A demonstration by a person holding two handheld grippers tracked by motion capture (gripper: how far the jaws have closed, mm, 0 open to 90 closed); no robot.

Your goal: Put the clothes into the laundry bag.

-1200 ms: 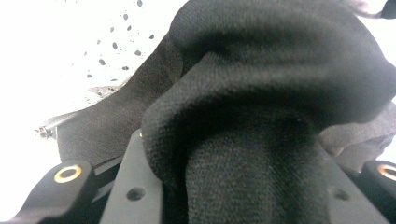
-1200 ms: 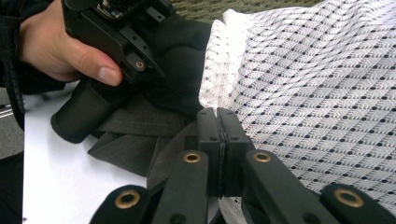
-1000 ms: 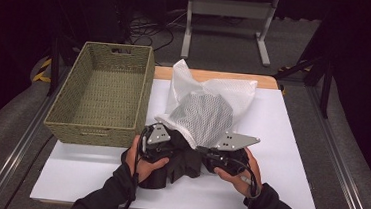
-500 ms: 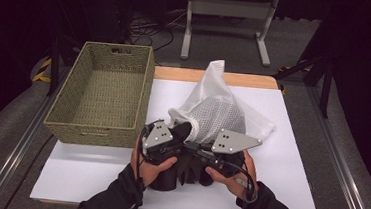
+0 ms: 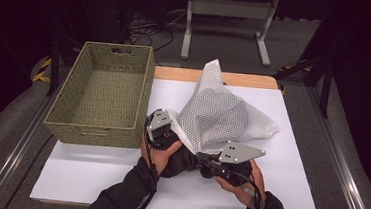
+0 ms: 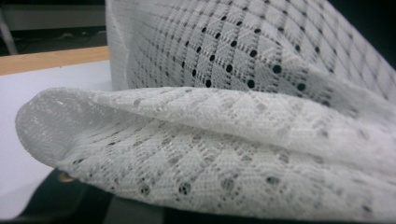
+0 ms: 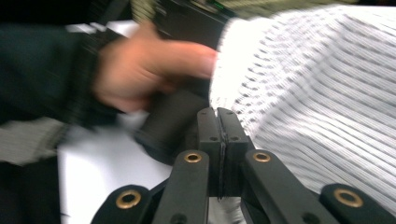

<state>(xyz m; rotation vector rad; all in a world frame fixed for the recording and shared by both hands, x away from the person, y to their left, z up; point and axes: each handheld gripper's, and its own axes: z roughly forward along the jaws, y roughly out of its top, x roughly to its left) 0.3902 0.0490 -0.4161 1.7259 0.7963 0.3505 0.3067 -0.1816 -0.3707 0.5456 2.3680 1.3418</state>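
A white mesh bag (image 5: 218, 114) with something dark inside stands in a peak on the white table (image 5: 294, 158). My left gripper (image 5: 163, 132) is at the bag's lower left edge, its fingertips hidden under the mesh. Its jaws have just been opening; a fold of the mesh bag (image 6: 210, 135) drapes right across its camera. My right gripper (image 5: 208, 161) is at the bag's front edge. Its jaws (image 7: 218, 116) are pressed together, with the mesh bag (image 7: 317, 88) running into them. A black cloth (image 5: 184, 162) bulges from under the bag between both hands.
A woven green basket (image 5: 101, 95), nothing in it, stands on the table's left, close to the left hand (image 5: 162, 153). The bare white table stretches right of and in front of the bag. A wooden edge (image 5: 176, 73) shows behind it, and a metal stand (image 5: 228, 17) behind that.
The bag's top has swung from the left to the right and now stands as a taller peak. The left gripper has moved up along the bag's left edge; the right hand shifted slightly right.
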